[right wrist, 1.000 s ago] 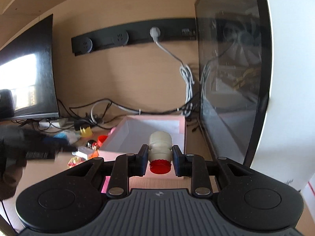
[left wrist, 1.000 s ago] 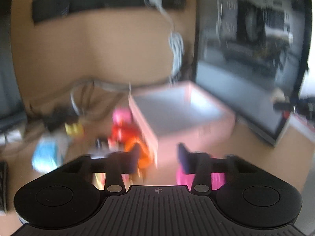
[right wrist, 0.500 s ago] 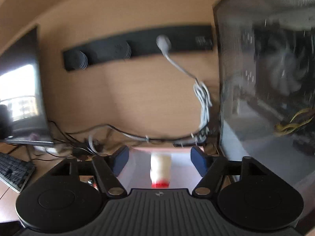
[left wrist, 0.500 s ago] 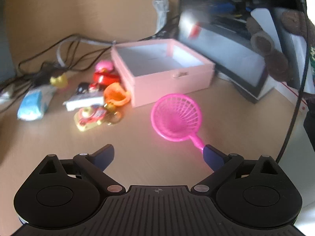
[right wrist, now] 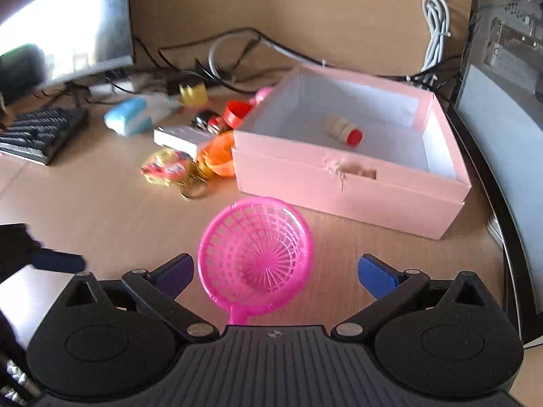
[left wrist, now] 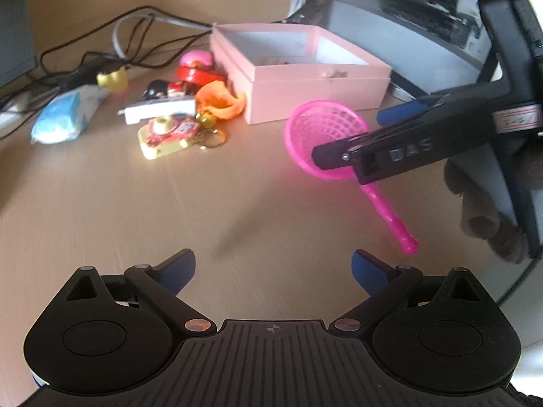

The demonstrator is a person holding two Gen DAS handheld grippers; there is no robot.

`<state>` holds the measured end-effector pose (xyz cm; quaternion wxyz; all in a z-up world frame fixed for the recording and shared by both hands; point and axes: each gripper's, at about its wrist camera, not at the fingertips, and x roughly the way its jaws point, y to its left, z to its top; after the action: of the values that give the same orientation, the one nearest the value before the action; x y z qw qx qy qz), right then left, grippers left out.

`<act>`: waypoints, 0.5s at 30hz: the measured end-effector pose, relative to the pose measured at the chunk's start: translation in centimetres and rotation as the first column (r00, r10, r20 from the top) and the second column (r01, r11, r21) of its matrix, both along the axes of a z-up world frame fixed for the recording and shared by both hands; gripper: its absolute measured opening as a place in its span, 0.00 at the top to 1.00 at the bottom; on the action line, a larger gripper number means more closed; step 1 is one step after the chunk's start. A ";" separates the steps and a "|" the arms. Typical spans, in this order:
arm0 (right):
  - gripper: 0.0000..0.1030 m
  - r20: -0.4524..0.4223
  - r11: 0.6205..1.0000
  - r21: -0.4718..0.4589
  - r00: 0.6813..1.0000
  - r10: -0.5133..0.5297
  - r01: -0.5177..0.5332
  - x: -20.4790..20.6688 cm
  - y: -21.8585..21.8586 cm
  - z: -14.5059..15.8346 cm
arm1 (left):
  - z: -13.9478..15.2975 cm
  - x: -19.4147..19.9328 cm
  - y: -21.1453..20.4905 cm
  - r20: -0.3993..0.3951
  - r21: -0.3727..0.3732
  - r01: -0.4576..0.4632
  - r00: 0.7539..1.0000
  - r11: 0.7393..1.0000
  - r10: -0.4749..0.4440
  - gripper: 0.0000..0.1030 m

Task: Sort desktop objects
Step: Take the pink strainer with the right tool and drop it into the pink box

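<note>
A pink box [right wrist: 353,200] stands on the desk, open, with a small white bottle with a red cap [right wrist: 344,130] lying inside. A pink toy net [right wrist: 256,257] lies in front of the box, between the fingers of my open, empty right gripper [right wrist: 275,273]. My left gripper [left wrist: 273,269] is open and empty over bare desk; the net [left wrist: 325,135] lies ahead to its right, partly behind the right gripper [left wrist: 400,135]. Small toys, an orange piece [left wrist: 220,101], a keyring [left wrist: 169,132] and a white box [left wrist: 159,110], lie left of the pink box [left wrist: 319,91].
A blue tissue pack [left wrist: 68,115], a yellow duck [left wrist: 113,79] and cables [left wrist: 135,34] lie at the back left. A computer case [right wrist: 502,101] stands right of the box. A keyboard [right wrist: 37,132] and a monitor [right wrist: 64,23] are at the left.
My right gripper opened and let the red-capped bottle drop into the pink box, then pulled back and down over the pink net. My left gripper opened and drew back from the toys.
</note>
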<state>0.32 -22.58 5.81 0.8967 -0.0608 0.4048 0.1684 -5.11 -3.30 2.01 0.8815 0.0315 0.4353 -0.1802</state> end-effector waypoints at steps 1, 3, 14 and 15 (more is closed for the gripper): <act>0.09 -0.008 1.000 -0.002 1.000 0.001 -0.001 0.1 0.2 -0.2 | -0.1 -0.1 0.1 -0.002 0.001 -0.005 1.000 1.000 0.005 0.02; 0.20 -0.020 1.000 -0.013 1.000 0.012 -0.012 0.2 0.5 -0.3 | -0.1 -0.3 0.3 0.004 0.011 -0.009 1.000 1.000 0.009 0.01; 0.20 0.239 0.999 0.013 0.970 -0.043 0.041 -0.8 -1.5 8.0 | 0.1 0.1 1.6 0.039 -0.028 -0.052 0.998 0.998 0.053 0.01; 0.20 0.270 0.997 0.032 0.960 -0.075 0.069 0.0 -1.9 9.0 | 0.2 0.2 1.8 0.046 -0.034 -0.057 0.997 0.998 0.058 0.01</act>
<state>0.28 -24.48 14.83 0.9498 -0.0588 0.2784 0.1303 -4.90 -1.51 2.24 0.8966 0.0089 0.4124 -0.1611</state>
